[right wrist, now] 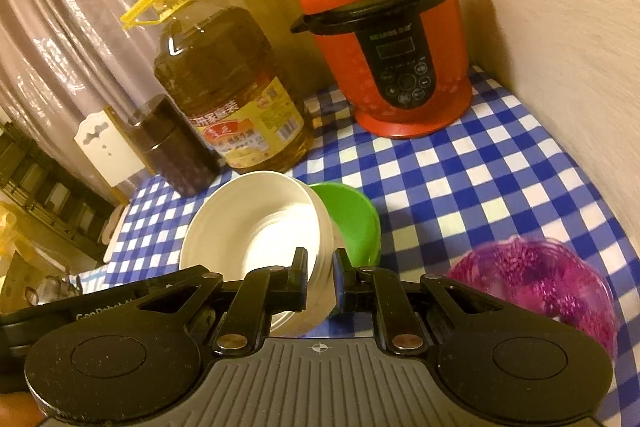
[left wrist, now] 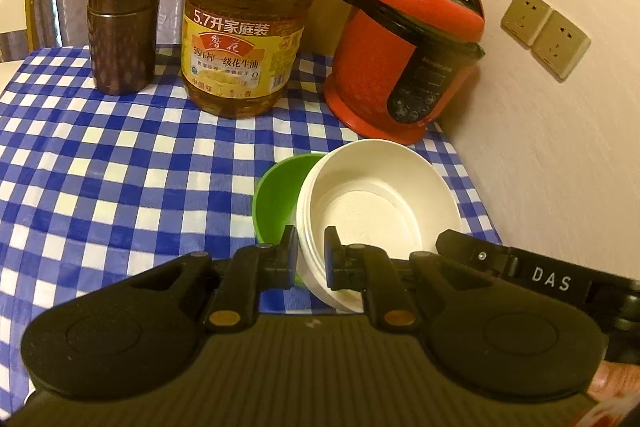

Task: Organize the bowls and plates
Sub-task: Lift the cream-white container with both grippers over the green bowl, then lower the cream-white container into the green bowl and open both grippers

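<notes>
Up close in the left wrist view, the left gripper point(left wrist: 311, 255) pinches the near rim of a stack of white bowls point(left wrist: 380, 203), one finger outside the wall and one inside. The stack is tilted, its mouth turned toward the camera. A green bowl point(left wrist: 276, 199) sits just behind and to the left of the stack, touching it or nearly so; which, I cannot tell. Both are over a blue-and-white checked tablecloth point(left wrist: 100, 167). At the back stand a brown canister point(left wrist: 122, 27), a big bottle of cooking oil point(left wrist: 248, 19) and a red pressure cooker point(left wrist: 404, 47), which is next to the wall with its sockets point(left wrist: 544, 33). The right gripper's arm reaches in from the right edge.

Over in the right wrist view, the right gripper point(right wrist: 321, 271) clamps the opposite rim of the same white bowls point(right wrist: 256, 227), with the wall squeezed between its fingers. The green bowl point(right wrist: 352, 219) lies just right of the stack. A purple dish point(right wrist: 536, 283), blurred, rests on the cloth point(right wrist: 460, 179) lower right, apart from the bowls. The cooker point(right wrist: 392, 43), the oil bottle point(right wrist: 224, 87) and the canister point(right wrist: 176, 147) line the back.
</notes>
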### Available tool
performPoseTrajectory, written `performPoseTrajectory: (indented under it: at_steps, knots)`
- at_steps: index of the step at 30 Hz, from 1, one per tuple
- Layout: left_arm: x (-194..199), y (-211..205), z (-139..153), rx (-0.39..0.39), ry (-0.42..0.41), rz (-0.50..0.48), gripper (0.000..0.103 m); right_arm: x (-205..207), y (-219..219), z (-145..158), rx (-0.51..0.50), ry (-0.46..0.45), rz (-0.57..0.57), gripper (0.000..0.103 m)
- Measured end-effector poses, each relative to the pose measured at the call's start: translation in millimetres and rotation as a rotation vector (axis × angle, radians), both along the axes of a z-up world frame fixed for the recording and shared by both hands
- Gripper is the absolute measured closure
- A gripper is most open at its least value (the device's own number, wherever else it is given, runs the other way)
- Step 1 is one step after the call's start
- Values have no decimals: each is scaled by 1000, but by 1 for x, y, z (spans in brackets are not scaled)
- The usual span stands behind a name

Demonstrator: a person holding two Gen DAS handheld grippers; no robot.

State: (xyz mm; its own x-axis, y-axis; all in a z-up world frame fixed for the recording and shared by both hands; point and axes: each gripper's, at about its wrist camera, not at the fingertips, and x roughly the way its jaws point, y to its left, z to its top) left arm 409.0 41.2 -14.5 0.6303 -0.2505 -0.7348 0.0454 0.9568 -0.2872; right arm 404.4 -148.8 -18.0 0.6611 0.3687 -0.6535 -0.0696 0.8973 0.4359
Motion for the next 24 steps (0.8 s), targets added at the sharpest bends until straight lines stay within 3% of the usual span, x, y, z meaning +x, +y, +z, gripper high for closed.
performPoseTrajectory:
  at_steps: [24]
  knots:
    - [52,-2,-51,44,78,-5,91,60,17,-47,-125,57,46,90]
